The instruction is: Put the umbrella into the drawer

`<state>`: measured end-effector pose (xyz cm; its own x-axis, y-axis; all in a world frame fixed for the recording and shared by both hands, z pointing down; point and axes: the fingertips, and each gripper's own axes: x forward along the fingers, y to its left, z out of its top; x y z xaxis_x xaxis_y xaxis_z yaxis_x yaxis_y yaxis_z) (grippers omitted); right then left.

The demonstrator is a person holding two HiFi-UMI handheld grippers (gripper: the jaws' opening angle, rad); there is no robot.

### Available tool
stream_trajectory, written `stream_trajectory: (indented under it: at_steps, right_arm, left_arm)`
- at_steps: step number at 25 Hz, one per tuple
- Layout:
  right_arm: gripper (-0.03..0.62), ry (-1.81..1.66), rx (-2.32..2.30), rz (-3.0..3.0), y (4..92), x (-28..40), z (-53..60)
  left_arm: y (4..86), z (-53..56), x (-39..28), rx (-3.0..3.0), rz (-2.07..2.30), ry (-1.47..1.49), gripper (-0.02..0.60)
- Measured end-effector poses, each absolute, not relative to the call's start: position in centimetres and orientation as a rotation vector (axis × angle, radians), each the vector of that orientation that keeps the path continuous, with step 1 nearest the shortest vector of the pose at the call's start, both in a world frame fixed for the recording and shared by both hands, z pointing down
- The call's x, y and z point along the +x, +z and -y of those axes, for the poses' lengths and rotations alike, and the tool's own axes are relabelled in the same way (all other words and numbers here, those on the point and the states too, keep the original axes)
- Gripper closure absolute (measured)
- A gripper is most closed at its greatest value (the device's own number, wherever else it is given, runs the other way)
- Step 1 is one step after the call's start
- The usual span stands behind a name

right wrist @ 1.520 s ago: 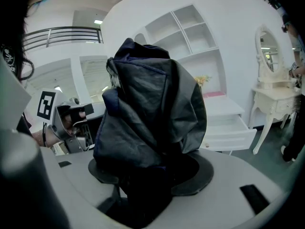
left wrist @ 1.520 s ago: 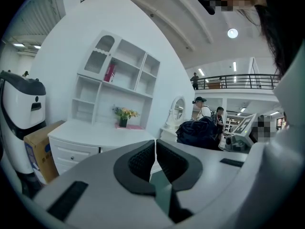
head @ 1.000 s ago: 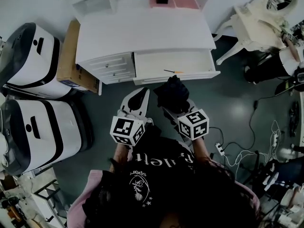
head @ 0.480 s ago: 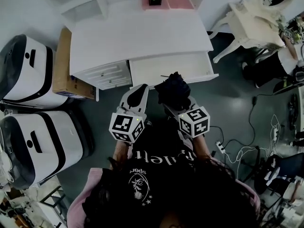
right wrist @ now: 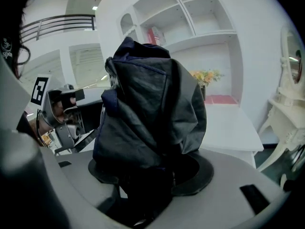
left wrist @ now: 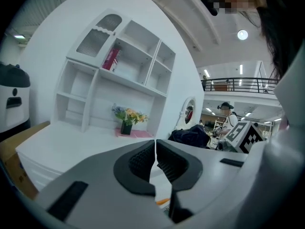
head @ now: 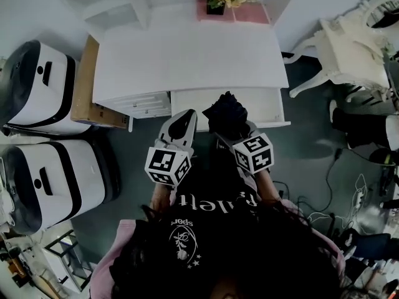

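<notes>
Darkly crumpled navy umbrella [right wrist: 147, 104].

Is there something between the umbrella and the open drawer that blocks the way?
Nothing visible does. The right tongs hold the umbrella right over the open drawer, with no object between them.
</notes>
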<state>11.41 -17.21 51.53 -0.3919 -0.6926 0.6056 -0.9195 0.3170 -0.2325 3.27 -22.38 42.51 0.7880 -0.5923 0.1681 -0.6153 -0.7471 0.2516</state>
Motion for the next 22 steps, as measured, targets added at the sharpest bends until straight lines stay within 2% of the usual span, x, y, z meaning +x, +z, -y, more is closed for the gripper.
stream_trajectory:
  at_steps: [11,22]
  right_arm:
    - [0.319,0.685,1.041,2.148,58.2,17.8,25.2]
    - [0.319,0.520,0.590,2.035,68.1,17.0,27.8]
  left_arm:
    - [42.8,28.7,8.7,2.595,1.124,0.151,0.560]
    - [43.9,31.1,6.9,2.456,1.356,0.158,0.560]
